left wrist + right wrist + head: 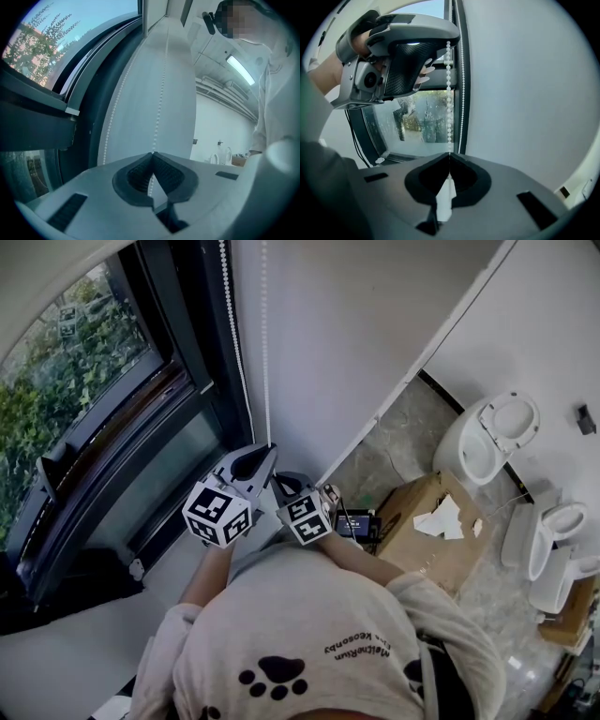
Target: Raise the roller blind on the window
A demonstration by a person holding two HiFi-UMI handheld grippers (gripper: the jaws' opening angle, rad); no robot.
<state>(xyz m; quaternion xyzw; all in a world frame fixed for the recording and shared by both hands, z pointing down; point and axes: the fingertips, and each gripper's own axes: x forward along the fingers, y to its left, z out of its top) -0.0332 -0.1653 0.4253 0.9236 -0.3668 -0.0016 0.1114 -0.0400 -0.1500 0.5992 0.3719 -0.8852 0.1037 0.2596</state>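
Observation:
A white bead chain [265, 352] hangs in two strands down the white wall beside the dark-framed window [103, 409]. My left gripper [268, 450] is shut on one strand, which runs straight up from its closed jaws [152, 153]; the second strand [117, 103] hangs free to the left. My right gripper [286, 486] sits just below it and is shut on the same strand [449, 153]. In the right gripper view the chain [448, 93] rises from my jaws to the left gripper [405, 51] above. The window glass is uncovered where I see it.
The white wall [356, 334] stands right behind the chain. On the floor to the right are an opened cardboard box [431, 526] and white toilets [492, 437]. The dark window sill [112, 521] runs along the left.

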